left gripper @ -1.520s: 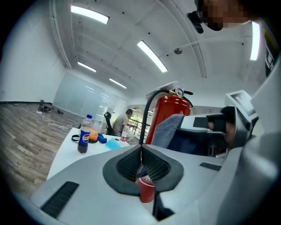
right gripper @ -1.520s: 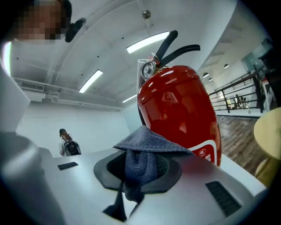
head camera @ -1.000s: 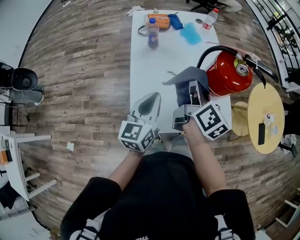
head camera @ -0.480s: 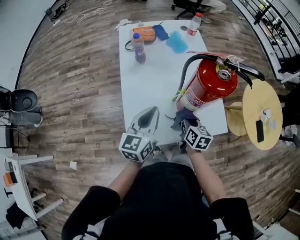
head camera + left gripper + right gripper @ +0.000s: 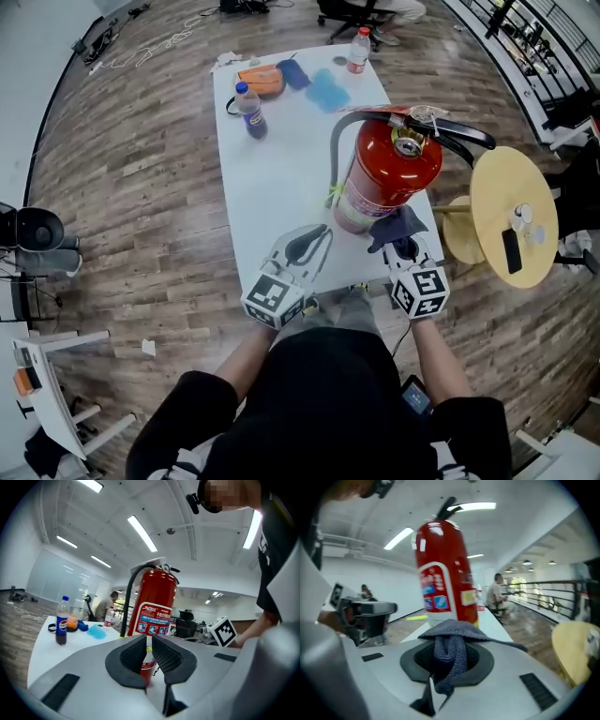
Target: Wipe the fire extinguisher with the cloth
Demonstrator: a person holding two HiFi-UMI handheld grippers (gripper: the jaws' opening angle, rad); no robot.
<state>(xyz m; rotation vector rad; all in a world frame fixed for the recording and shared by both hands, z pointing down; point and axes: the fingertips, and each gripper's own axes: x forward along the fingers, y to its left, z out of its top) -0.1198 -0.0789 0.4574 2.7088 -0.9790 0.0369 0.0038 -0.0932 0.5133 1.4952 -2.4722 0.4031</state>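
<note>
A red fire extinguisher [image 5: 384, 173] with a black hose and handle stands on the right part of the white table [image 5: 272, 178]. My right gripper [image 5: 403, 246] is shut on a dark blue-grey cloth [image 5: 397, 226], held against the extinguisher's lower right side. In the right gripper view the cloth [image 5: 449, 654] hangs bunched between the jaws, with the extinguisher [image 5: 440, 573] close behind. My left gripper [image 5: 317, 234] rests at the table's near edge, left of the extinguisher's base, shut and holding nothing. In the left gripper view its pads [image 5: 165, 654] frame the extinguisher [image 5: 153, 604].
At the table's far end stand a cola bottle [image 5: 248, 106], an orange object [image 5: 262, 80], a light blue cloth [image 5: 325, 90] and a water bottle [image 5: 357, 52]. A round wooden side table [image 5: 511, 220] with a phone stands to the right.
The right gripper has carried the cloth from the extinguisher's front round to its lower right side. The left gripper has stayed at the table's near edge.
</note>
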